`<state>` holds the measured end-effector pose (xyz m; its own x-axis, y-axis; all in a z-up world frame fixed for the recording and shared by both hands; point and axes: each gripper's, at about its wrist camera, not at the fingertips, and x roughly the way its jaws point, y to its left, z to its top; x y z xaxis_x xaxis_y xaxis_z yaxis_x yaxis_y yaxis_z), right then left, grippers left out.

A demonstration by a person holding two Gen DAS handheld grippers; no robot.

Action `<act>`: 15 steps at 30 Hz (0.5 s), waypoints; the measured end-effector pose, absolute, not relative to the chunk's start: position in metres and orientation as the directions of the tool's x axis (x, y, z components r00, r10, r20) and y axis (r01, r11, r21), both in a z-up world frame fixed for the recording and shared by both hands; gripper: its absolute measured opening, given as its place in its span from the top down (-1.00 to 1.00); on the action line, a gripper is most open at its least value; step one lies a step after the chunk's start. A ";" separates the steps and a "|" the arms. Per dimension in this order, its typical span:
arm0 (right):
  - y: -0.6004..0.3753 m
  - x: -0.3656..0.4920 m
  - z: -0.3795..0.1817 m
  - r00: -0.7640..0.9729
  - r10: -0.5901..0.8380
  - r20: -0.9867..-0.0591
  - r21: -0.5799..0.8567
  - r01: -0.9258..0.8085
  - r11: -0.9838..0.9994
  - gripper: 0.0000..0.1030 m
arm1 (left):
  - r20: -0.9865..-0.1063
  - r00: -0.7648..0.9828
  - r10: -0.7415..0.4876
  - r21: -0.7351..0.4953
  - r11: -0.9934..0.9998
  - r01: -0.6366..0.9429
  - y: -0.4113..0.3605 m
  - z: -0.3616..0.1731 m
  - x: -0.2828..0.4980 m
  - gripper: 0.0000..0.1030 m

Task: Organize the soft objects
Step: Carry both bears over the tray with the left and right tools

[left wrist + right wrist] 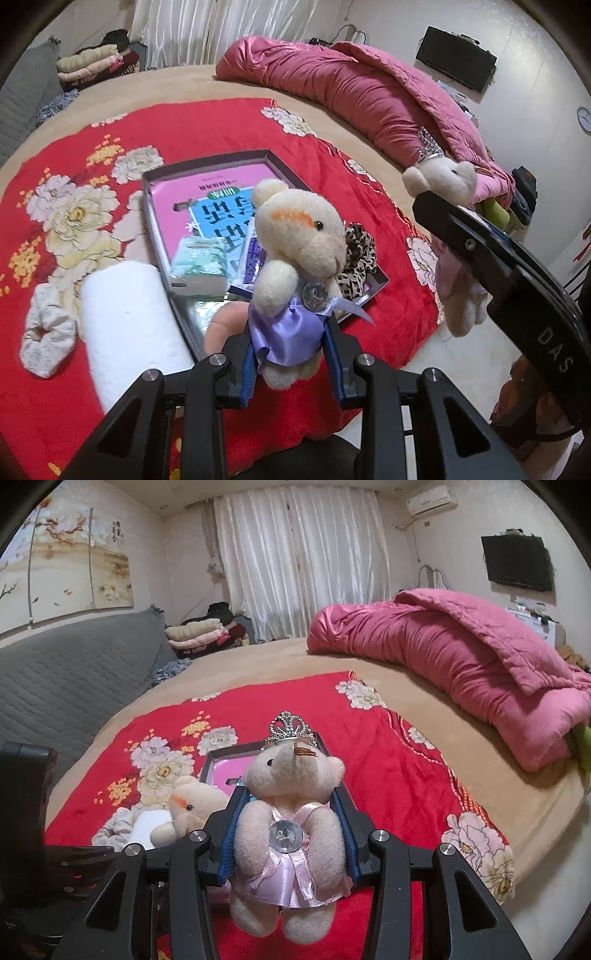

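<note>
My left gripper [290,347] is shut on a cream teddy bear in a purple dress [295,258], held upright above the near end of a dark shallow box [207,164] on the red floral cloth [92,155]. My right gripper [290,830] is shut on a cream teddy bear in a pink dress [291,805] with a silver crown. That pink bear also shows in the left wrist view [448,184], held to the right of the box. The purple bear shows in the right wrist view [192,805], lower left.
The box holds a pink and blue book [218,206], a tissue pack [199,266] and a leopard scrunchie [356,254]. A white roll [125,325] and a white scrunchie [46,332] lie left of the box. A pink quilt [461,657] lies at the bed's far right.
</note>
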<state>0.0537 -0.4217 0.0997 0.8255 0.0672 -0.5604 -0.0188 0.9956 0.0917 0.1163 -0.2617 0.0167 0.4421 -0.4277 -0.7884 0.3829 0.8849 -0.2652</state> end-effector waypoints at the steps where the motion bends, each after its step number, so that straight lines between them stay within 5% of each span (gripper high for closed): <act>1: -0.422 0.054 0.098 0.824 0.065 -0.563 0.087 -0.019 0.996 0.10 | -0.789 0.440 -0.429 -0.266 0.884 0.384 -0.263 0.015 0.117 0.39; 15: -0.439 0.067 0.078 0.792 0.083 -0.605 0.116 -0.015 0.993 0.10 | -0.805 0.403 -0.435 -0.292 0.883 0.369 -0.285 -0.007 0.132 0.39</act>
<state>0.0665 -0.4387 0.0785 0.7922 0.0830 -0.6045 -0.0154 0.9931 0.1161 0.1315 -0.2849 -0.0071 0.4034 -0.4347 -0.8051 0.3689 0.8825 -0.2916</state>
